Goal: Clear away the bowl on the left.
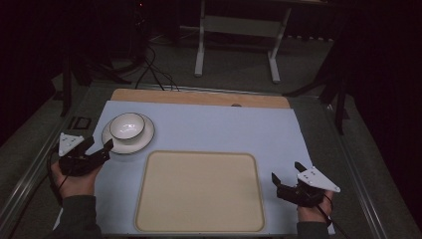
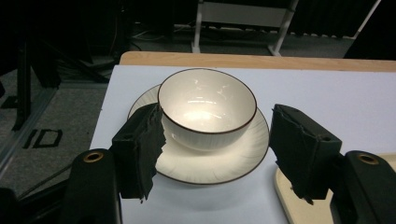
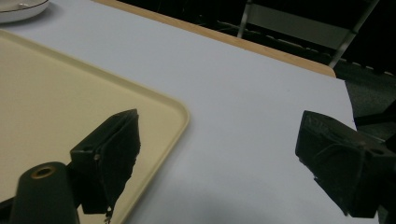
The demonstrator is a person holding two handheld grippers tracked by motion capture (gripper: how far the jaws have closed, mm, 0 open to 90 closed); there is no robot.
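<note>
At the frame's left, the left gripper point(image 1: 98, 146) holds its jaws apart, aimed at the bowl point(image 1: 127, 125) on its saucer point(image 1: 144, 141), likely lining up a grasp; right gripper point(image 1: 284, 175), lower right, jaws apart beside the empty tray point(image 1: 199, 191).

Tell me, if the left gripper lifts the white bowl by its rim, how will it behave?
The bowl looks glazed and glossy, so the jaws may slip. It seems rigid and breakable. It sits loose on the saucer, which might shift.

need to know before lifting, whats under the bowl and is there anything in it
The bowl sits on a white plate with a dark rim. Its inside looks empty, showing just glare. The plate's centre beneath it is covered.
</note>
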